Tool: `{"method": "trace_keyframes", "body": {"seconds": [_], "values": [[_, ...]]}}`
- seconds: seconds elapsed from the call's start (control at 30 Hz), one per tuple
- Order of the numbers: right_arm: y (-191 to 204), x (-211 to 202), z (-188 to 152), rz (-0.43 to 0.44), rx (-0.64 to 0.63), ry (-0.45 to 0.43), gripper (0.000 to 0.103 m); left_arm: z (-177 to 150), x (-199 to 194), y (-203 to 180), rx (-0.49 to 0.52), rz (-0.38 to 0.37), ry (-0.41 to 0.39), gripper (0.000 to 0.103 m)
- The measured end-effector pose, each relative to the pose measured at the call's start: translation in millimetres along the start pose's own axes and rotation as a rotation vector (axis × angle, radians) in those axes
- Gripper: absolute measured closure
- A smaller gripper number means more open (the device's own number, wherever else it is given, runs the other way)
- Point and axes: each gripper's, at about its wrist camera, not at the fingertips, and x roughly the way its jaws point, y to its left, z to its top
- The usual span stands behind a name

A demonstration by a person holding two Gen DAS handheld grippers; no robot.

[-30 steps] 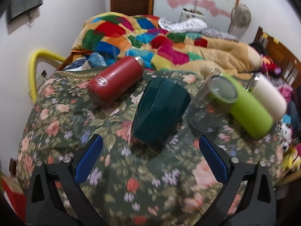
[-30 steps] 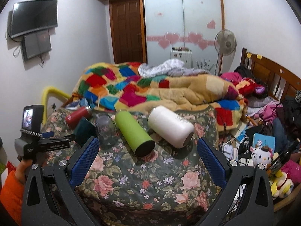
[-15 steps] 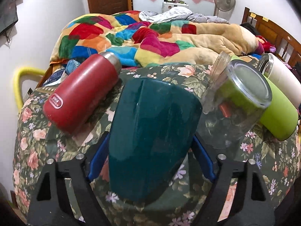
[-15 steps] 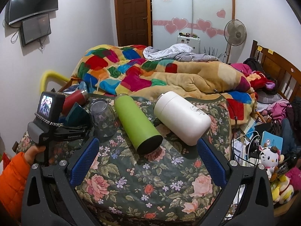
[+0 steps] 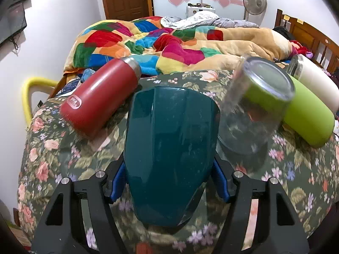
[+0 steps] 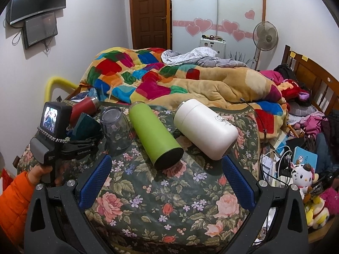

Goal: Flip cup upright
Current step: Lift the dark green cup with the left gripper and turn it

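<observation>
A dark teal faceted cup (image 5: 169, 148) stands upside down on the floral table cloth (image 5: 63, 160), its base up. My left gripper (image 5: 169, 182) is shut on the teal cup, with the blue pads (image 5: 117, 182) pressed against its two sides near the rim. The cup also shows in the right wrist view (image 6: 84, 127), behind the left gripper's body. My right gripper (image 6: 167, 182) is open and empty, above the cloth's front part, well right of the cup.
A red bottle (image 5: 99, 97) lies left of the cup. A clear glass (image 5: 256, 110) stands upside down right beside it. A green bottle (image 6: 154, 139) and a white flask (image 6: 203, 129) lie farther right. A colourful blanket (image 6: 169, 80) is behind.
My left gripper moved forward to the teal cup and closed on its sides. My right gripper drifted slightly closer to the table and stayed open.
</observation>
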Motion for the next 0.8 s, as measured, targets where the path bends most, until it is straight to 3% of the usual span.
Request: {"method": "trace_keyframes", "body": {"seconds": [0.43, 0.8], "values": [[4.1, -25.7, -6.0, 0.011, -0.001, -0.038, 0.000, -13.7, -82.1, -23.6, 0.028, -0.022, -0.079, 0.035], [3.6, -57.9, -11.4, 0.024, -0.005, -0.103, 0.000, -12.9, -131.9, -71.9, 0.079, -0.105, -0.130, 0.035]]}}
